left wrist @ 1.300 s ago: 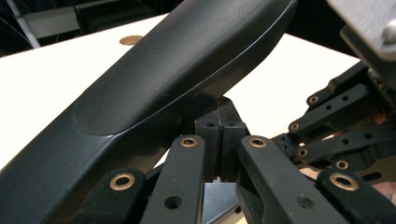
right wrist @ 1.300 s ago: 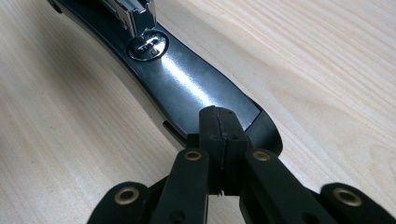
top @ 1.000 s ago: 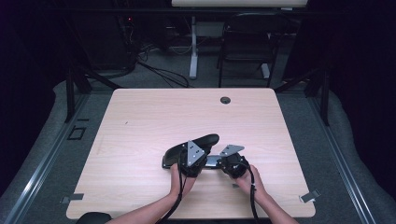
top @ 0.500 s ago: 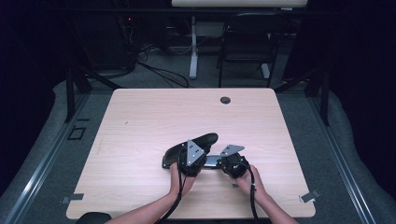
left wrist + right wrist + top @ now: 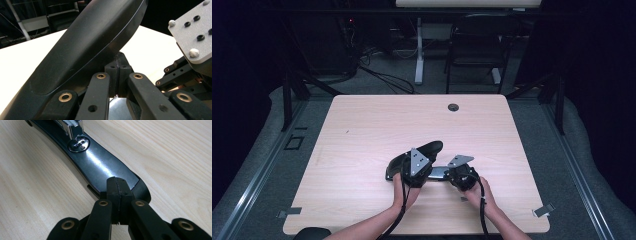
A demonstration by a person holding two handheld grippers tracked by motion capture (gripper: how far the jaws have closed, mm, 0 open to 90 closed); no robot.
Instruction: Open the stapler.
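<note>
Honestly, nothing is shifting here compared with a second back: both hands are sitting in the same spot near the front edge of the desk [image 5: 362,130], and the stapler [image 5: 414,159] is lying exactly where it was, just right of the middle.

The left gripper [image 5: 117,82] is sitting with its fingers clenched together, pads meeting with nothing between them. The stapler's black top arm [image 5: 82,45] is rising at a slant right over them, tilted up and open. I can't tell whether the gripper is propping it up or just parked underneath.

The right gripper [image 5: 117,192] is also clenched on nothing, its closed tip resting on or hovering just over the front end of the stapler's base [image 5: 100,167], close to the shiny anvil plate [image 5: 79,144]. The metal staple channel [image 5: 71,126] is showing at the top of the right gripper view.

My read: the person is pinning the base down on one side and holding the lid open on the other, so this looks like a pause mid-opening, maybe for reloading or checking staples. No progress is getting made this second, but nothing is slipping either.
</note>
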